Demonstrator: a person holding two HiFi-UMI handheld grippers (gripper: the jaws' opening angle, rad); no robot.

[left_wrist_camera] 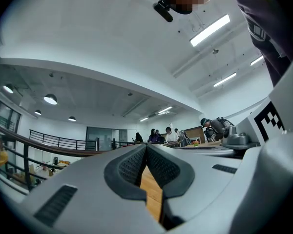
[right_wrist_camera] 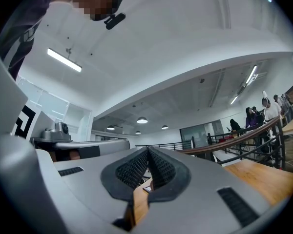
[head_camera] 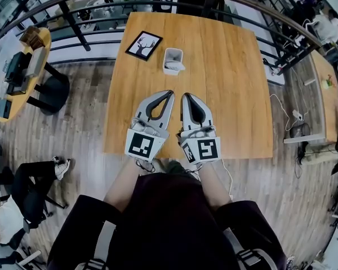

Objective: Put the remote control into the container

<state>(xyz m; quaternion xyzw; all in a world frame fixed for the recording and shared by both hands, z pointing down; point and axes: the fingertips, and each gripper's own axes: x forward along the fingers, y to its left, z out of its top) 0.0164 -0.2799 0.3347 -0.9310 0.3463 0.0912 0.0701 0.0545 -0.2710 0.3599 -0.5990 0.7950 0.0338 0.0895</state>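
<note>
Table (head_camera: 231,94): one container (head_camera: 172,61) (one framed picture (head_camera: 143,44))

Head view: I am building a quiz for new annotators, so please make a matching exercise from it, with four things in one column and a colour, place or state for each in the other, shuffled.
Things:
1. container
2. picture frame
3. left gripper
4. table

Descriptions:
A. black border, lying flat
B. jaws shut, nothing between them
C. white, standing beyond both grippers
D. light wood

Pairs: 1-C, 2-A, 3-B, 4-D
</note>
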